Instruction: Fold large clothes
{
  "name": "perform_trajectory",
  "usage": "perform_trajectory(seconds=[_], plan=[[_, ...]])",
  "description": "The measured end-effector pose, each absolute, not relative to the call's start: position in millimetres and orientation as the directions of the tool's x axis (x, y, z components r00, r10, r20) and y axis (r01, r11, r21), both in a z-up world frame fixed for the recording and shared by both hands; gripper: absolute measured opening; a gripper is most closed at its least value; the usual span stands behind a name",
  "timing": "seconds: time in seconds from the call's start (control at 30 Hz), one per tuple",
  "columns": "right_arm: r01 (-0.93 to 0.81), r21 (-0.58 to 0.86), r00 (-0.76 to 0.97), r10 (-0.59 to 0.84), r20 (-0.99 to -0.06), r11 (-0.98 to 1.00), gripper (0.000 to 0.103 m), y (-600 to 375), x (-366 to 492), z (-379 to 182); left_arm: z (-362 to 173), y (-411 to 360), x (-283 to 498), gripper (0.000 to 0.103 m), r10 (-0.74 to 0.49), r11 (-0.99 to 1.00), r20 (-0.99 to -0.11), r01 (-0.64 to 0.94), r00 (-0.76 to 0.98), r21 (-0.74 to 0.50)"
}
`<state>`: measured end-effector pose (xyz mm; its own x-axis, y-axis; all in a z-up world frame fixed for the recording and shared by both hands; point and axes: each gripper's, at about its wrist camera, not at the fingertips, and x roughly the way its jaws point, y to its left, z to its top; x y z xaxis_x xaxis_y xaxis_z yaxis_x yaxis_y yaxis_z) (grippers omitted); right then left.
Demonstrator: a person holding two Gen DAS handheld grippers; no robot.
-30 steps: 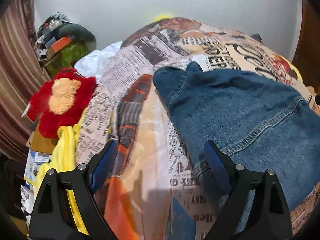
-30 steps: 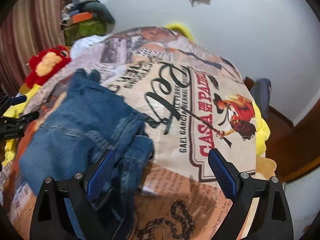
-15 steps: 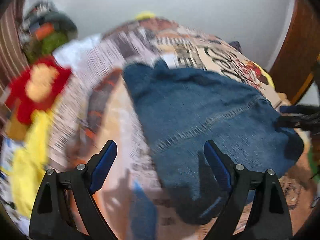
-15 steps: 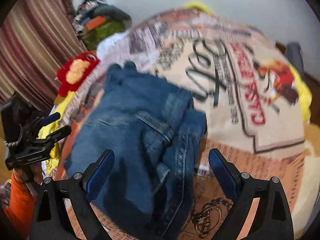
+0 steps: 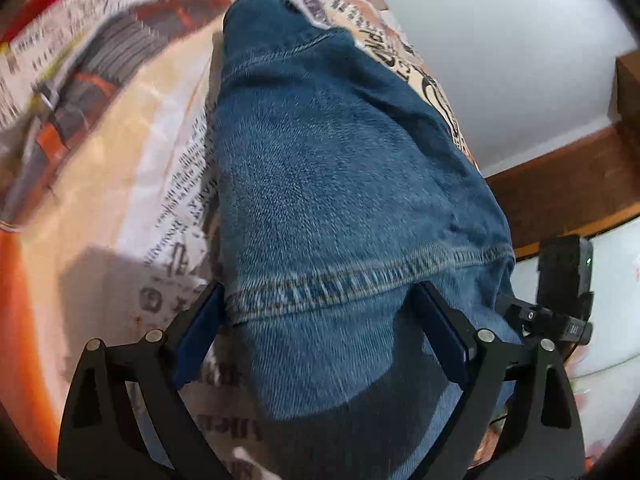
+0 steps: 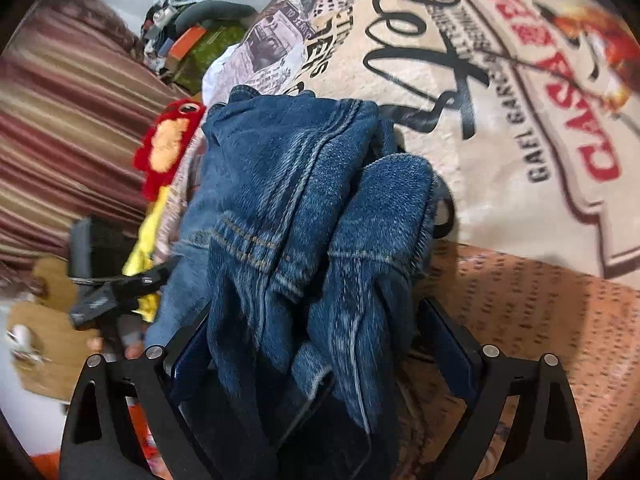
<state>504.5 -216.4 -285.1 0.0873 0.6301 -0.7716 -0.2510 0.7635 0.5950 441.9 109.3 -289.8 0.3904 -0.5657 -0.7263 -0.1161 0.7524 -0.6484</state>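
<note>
We are over a bed (image 6: pixel 520 128) covered by a printed spread with big black and red letters and newspaper pictures. Behind it stands a plain white wall (image 5: pixel 500 40), with brown wood (image 5: pixel 568 188) low down on one side. A striped curtain (image 6: pixel 60 120) hangs on the other side.

A red and yellow plush toy (image 6: pixel 168 144) lies at the bed's edge, just beside a yellow cloth (image 6: pixel 148 232). Farther back there is a pile of mixed things (image 6: pixel 188 40).

The blue jeans (image 6: pixel 296 208) lie on the bed in a bunched, folded heap. Their long side runs from us toward the far end of the bed, and the narrow end points away.

Our left gripper (image 5: pixel 320 336) is spread wide, with the denim lying between its fingers, and they do not pinch it. Our right gripper (image 6: pixel 320 348) is also spread wide, with the crumpled end of the jeans lying loose between its fingers.
</note>
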Motion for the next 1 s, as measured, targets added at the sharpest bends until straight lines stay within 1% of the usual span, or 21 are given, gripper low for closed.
perform_trajectory(seconds=[0.07, 0.13, 0.2, 0.23, 0.3, 0.33, 0.4, 0.43, 0.5, 0.6, 0.77, 1.0], plan=[[-0.229, 0.635, 0.064, 0.663, -0.746, 0.737, 0.091, -212.8, 509.2, -290.1, -295.1, 107.2, 445.8, 0.095, -0.586, 0.732, -0.715, -0.128, 0.382, -0.669], [-0.240, 0.625, 0.071, 0.656, -0.752, 0.742, 0.088, -208.6, 511.2, -289.7, -297.7, 107.8, 447.5, 0.095, -0.603, 0.717, -0.703, -0.130, 0.377, -0.685], [-0.278, 0.616, 0.078, 0.657, -0.750, 0.737, 0.076, -200.8, 511.2, -285.1, -302.3, 108.7, 449.2, 0.095, -0.632, 0.691, -0.683, -0.134, 0.367, -0.711], [-0.272, 0.617, 0.073, 0.655, -0.752, 0.739, 0.074, -198.3, 511.8, -284.8, -304.8, 110.5, 450.2, 0.095, -0.644, 0.678, -0.674, -0.138, 0.361, -0.722], [-0.262, 0.616, 0.072, 0.651, -0.755, 0.743, 0.065, -195.0, 511.8, -283.7, -304.8, 109.7, 449.8, 0.087, -0.650, 0.675, -0.670, -0.132, 0.359, -0.726], [-0.267, 0.611, 0.076, 0.648, -0.758, 0.746, 0.062, -194.9, 510.7, -281.3, -301.7, 108.6, 447.3, 0.085, -0.648, 0.682, -0.671, -0.119, 0.360, -0.722], [-0.279, 0.599, 0.090, 0.642, -0.762, 0.751, 0.050, -193.2, 507.2, -275.1, -292.4, 104.6, 443.4, 0.075, -0.633, 0.704, -0.681, -0.092, 0.369, -0.704], [-0.287, 0.586, 0.102, 0.633, -0.768, 0.758, 0.047, -190.7, 504.9, -271.0, -288.8, 102.3, 442.4, 0.073, -0.630, 0.709, -0.683, -0.086, 0.370, -0.700], [-0.296, 0.571, 0.121, 0.623, -0.773, 0.766, 0.041, -190.3, 500.7, -263.9, -279.8, 101.0, 437.6, 0.064, -0.622, 0.716, -0.684, -0.076, 0.380, -0.694], [-0.327, 0.539, 0.158, 0.607, -0.779, 0.776, 0.037, -186.9, 489.6, -246.4, -258.8, 96.8, 427.9, 0.057, -0.603, 0.743, -0.686, -0.026, 0.408, -0.669], [-0.371, 0.514, 0.191, 0.605, -0.773, 0.773, 0.036, -185.4, 470.9, -217.1, -212.0, 106.7, 402.9, 0.051, -0.575, 0.774, -0.666, 0.053, 0.474, -0.631], [-0.449, 0.488, 0.258, 0.632, -0.731, 0.748, 0.036, -161.6, 444.6, -155.0, -142.7, 132.6, 374.4, 0.050, -0.536, 0.800, -0.617, 0.113, 0.576, -0.590]])
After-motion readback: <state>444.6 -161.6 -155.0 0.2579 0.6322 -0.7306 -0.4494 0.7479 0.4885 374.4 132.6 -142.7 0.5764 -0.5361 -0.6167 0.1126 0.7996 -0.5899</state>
